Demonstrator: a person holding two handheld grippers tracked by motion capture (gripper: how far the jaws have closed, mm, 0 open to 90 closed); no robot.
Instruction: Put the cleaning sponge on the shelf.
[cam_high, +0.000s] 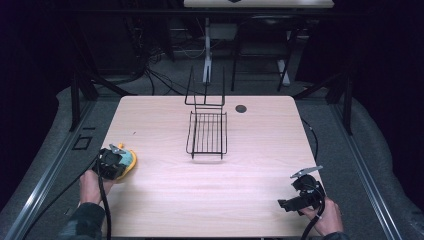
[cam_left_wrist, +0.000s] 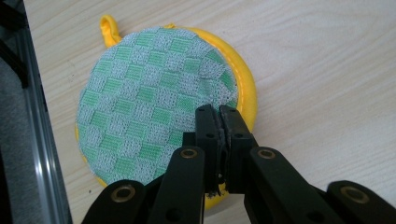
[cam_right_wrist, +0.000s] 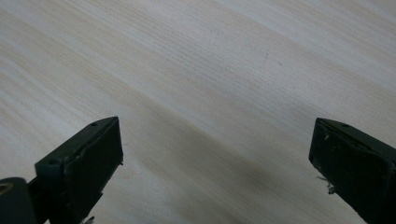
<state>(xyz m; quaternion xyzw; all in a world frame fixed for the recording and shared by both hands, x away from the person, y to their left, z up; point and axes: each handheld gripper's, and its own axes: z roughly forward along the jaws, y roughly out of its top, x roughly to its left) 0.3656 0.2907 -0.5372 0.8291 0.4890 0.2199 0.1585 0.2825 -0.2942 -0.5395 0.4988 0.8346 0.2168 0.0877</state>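
A round pot holder (cam_left_wrist: 149, 107), green-and-grey checked with a yellow rim and a yellow loop, lies near the table's left edge (cam_high: 129, 161). My left gripper (cam_left_wrist: 219, 112) points down onto its right rim with the jaws pressed together, and the fabric puckers just ahead of the tips. In the high view the left gripper (cam_high: 112, 165) covers most of the pot holder. My right gripper (cam_high: 287, 204) rests near the front right corner, jaws wide apart over bare wood (cam_right_wrist: 215, 149), holding nothing.
A black wire rack (cam_high: 206, 132) with a tall upright back stands in the middle of the light wooden table (cam_high: 260, 150). A small dark round spot (cam_high: 241, 108) sits behind it to the right. A metal rail (cam_left_wrist: 42, 154) runs beside the table's left edge.
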